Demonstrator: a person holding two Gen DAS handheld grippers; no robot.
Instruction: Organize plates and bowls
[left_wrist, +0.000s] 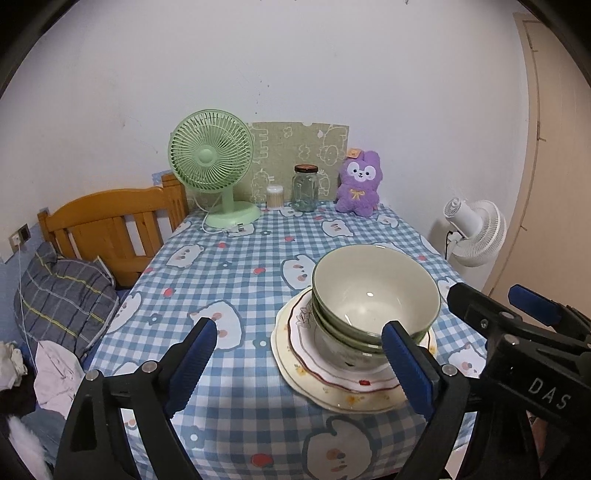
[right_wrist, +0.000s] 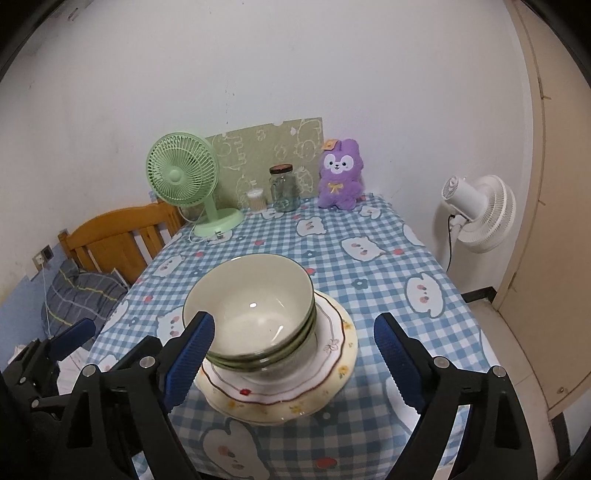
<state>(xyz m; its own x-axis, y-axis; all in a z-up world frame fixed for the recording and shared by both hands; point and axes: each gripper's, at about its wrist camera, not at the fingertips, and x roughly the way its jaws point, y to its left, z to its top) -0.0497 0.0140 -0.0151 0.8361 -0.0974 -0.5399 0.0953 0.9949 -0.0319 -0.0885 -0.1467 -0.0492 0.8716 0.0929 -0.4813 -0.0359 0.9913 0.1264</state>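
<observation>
A stack of pale green bowls (left_wrist: 369, 288) (right_wrist: 251, 306) rests on a white plate with a brown rim (left_wrist: 306, 354) (right_wrist: 332, 343). That plate lies on a larger cream plate (left_wrist: 343, 400) (right_wrist: 314, 400) near the front edge of the blue checked table (left_wrist: 240, 266) (right_wrist: 369, 280). My left gripper (left_wrist: 299, 339) is open, its right pad just in front of the stack, nothing between the pads. My right gripper (right_wrist: 293, 325) is open too, with the stack behind its left pad. Each gripper shows at the edge of the other's view (left_wrist: 482, 291) (right_wrist: 114, 338).
At the table's back stand a green fan (left_wrist: 212, 162) (right_wrist: 183, 173), a glass jar (left_wrist: 306, 188) (right_wrist: 283, 188), a small tub of cotton swabs (left_wrist: 275, 197) and a purple plush (left_wrist: 359, 182) (right_wrist: 340, 177). A white fan (right_wrist: 476, 210) stands on the right, a wooden bed end (left_wrist: 107, 221) on the left.
</observation>
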